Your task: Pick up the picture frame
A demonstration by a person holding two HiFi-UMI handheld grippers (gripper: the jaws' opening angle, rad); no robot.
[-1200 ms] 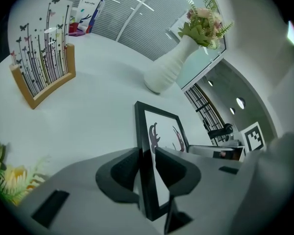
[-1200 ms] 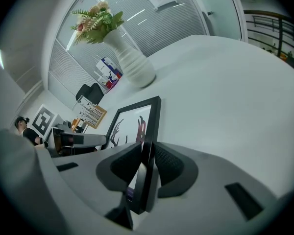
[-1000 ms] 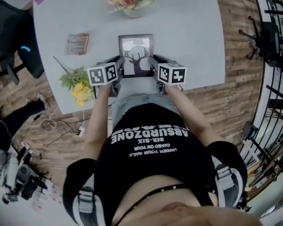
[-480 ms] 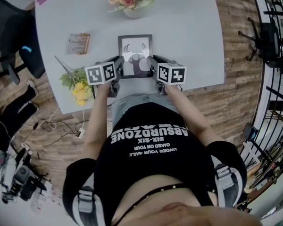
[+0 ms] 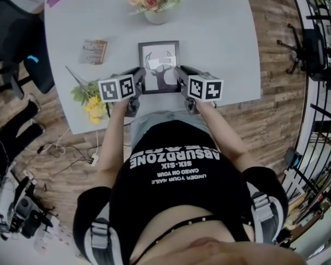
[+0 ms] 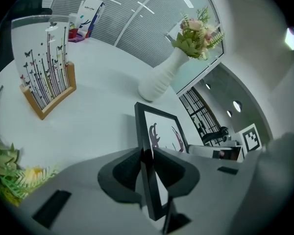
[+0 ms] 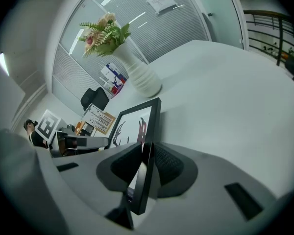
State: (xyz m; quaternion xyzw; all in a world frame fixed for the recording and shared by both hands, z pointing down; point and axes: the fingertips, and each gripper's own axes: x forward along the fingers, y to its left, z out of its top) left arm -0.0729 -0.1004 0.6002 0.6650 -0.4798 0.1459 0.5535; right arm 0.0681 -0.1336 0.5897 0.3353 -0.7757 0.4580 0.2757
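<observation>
Left gripper and right gripper jaws each clamp a thin side edge of the picture frame, upper centre over the surface; uneven pull could twist it loose.

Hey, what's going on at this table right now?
A person is holding a two-jaw gripper in each hand, and both are clamped on a black picture frame with a deer print. The left gripper pinches its left edge and the right gripper its right edge. The frame is held between them over the grey table, seemingly just clear of it. A vase of flowers stands beyond it, untouched.
</observation>
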